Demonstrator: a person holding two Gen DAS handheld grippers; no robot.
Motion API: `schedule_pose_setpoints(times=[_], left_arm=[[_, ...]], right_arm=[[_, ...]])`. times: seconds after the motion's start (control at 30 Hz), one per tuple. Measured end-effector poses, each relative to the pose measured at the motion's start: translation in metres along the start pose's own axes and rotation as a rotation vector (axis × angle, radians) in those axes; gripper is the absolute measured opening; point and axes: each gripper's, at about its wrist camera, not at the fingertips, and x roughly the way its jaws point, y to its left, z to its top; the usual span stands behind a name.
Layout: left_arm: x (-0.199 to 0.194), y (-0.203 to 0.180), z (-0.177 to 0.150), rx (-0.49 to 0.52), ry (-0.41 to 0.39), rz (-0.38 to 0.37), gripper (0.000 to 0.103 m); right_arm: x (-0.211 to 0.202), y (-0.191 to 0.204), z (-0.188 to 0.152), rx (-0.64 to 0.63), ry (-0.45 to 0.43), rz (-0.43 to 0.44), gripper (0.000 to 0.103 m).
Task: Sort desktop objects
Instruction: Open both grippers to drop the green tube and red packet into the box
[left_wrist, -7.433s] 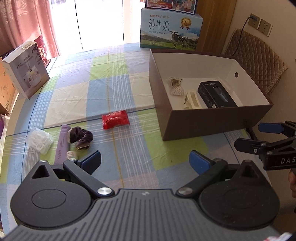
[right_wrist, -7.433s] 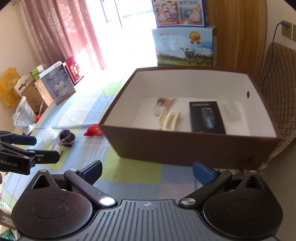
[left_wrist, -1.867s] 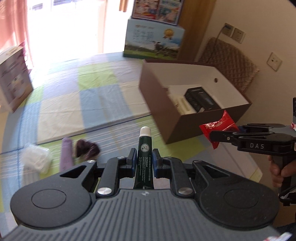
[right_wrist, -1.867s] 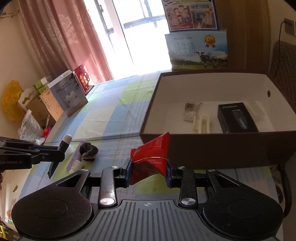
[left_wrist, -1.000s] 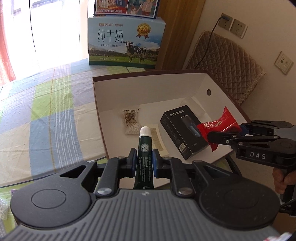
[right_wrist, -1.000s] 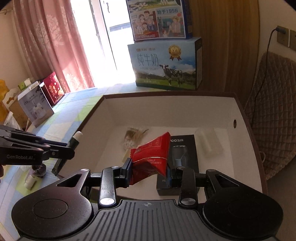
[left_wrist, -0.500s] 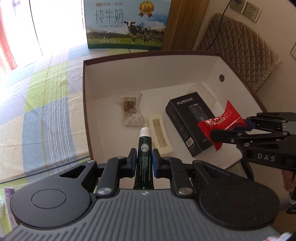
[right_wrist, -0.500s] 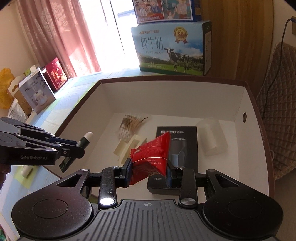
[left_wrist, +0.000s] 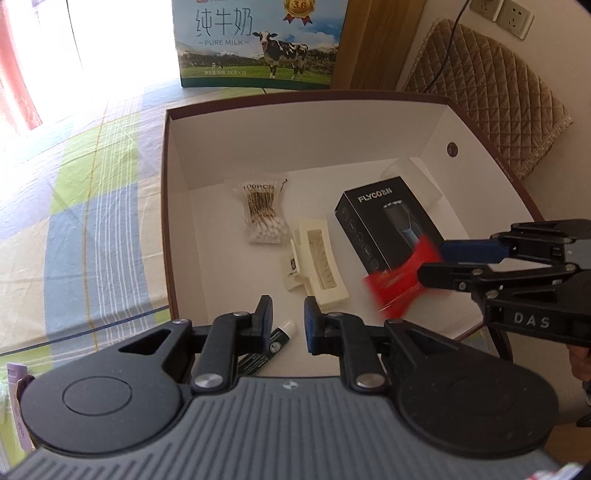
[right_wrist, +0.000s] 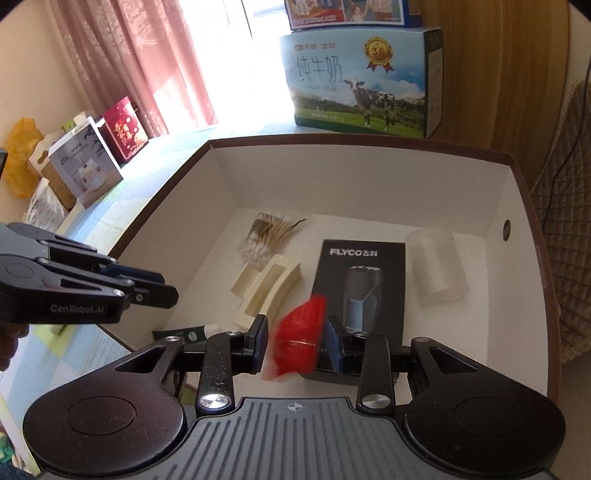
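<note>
A brown box (left_wrist: 166, 221) with a white inside fills both views. My left gripper (left_wrist: 288, 317) hangs open over its near left corner. Below it, a dark green tube (left_wrist: 275, 345) with a white cap lies on the box floor, also seen as the tube (right_wrist: 184, 335) in the right wrist view. My right gripper (right_wrist: 295, 334) is open over the near side of the box, and the red packet (right_wrist: 299, 339) is a blur between its fingers, loose. In the left wrist view the red packet (left_wrist: 395, 291) is just past the right gripper (left_wrist: 432, 262).
In the box lie a cotton swab bag (left_wrist: 264, 212), a cream hair clip (left_wrist: 317, 266), a black FLYCO carton (left_wrist: 388, 221) and a clear container (right_wrist: 437, 271). A milk carton (left_wrist: 258, 40) stands behind it. A purple tube (left_wrist: 16, 406) lies on the checked cloth, left.
Both grippers have opened over the box. The green tube has dropped from the left gripper onto the box floor, and the red packet is slipping out of the right one.
</note>
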Motion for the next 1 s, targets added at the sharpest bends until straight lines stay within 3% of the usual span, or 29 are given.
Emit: schedule_pose_setpoints(times=[0.43, 0.9, 0.93, 1.0], left_arm=[[-0.013, 0.005, -0.004, -0.037, -0.019, 0.018, 0.022], [-0.024, 0.001, -0.009, -0.047, -0.044, 0.031, 0.04], [-0.026, 0.0, -0.009, -0.046, -0.048, 0.032, 0.045], [-0.028, -0.001, -0.01, -0.046, -0.055, 0.039, 0.054]], right_arm=[[0.008, 0.01, 0.003, -0.017, 0.016, 0.051, 0.032], [-0.004, 0.013, 0.0, -0.006, -0.003, 0.035, 0.033], [-0.004, 0.013, 0.0, -0.004, -0.004, 0.032, 0.036], [-0.007, 0.013, -0.002, 0.003, -0.013, 0.022, 0.054]])
